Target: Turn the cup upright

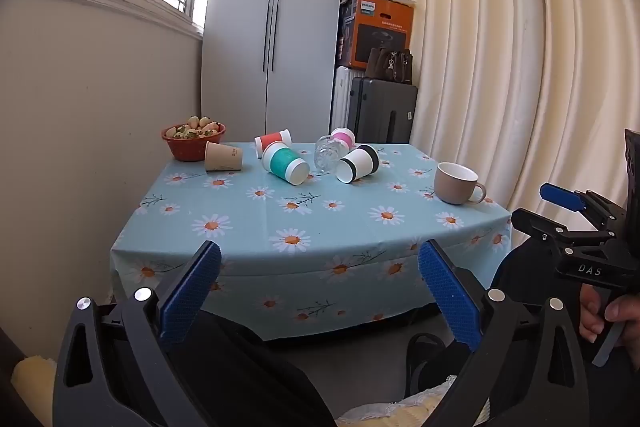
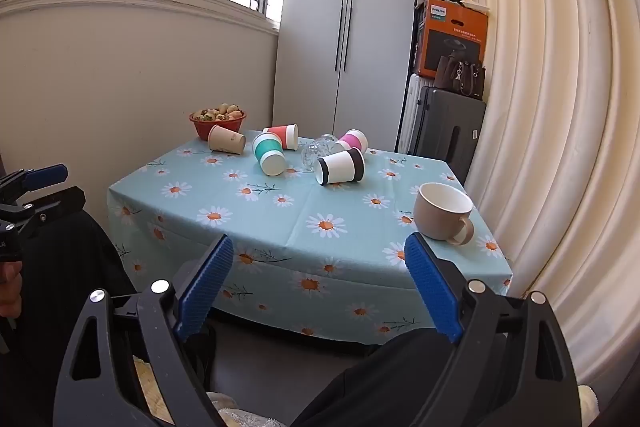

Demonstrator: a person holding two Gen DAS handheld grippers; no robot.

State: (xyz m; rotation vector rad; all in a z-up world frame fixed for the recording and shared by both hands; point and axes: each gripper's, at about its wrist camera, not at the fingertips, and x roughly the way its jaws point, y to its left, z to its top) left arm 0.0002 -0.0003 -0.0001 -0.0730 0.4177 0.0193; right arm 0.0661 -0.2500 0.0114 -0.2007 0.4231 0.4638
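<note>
Several cups lie on their sides at the back of the table point(image 1: 248, 223) point(image 2: 280, 227): a brown paper cup point(image 1: 223, 157) point(image 2: 226, 139), a red cup point(image 1: 273, 140) point(image 2: 283, 135), a teal cup point(image 1: 285, 163) point(image 2: 268, 153), a clear glass point(image 1: 329, 154) point(image 2: 317, 150), a pink cup point(image 1: 343, 137) point(image 2: 353, 140) and a black-banded white cup point(image 1: 357, 163) point(image 2: 340, 166). A beige mug point(image 1: 457, 183) point(image 2: 443, 211) stands upright at the right. My left gripper point(image 1: 320, 265) and right gripper point(image 2: 319, 259) are open and empty, held short of the table's near edge.
A red bowl of fruit point(image 1: 193, 140) point(image 2: 218, 121) sits at the back left corner. A white cabinet point(image 1: 272, 27), suitcases point(image 1: 380, 111) and boxes stand behind the table. Curtains point(image 1: 520, 67) hang at the right. The wall is close on the left.
</note>
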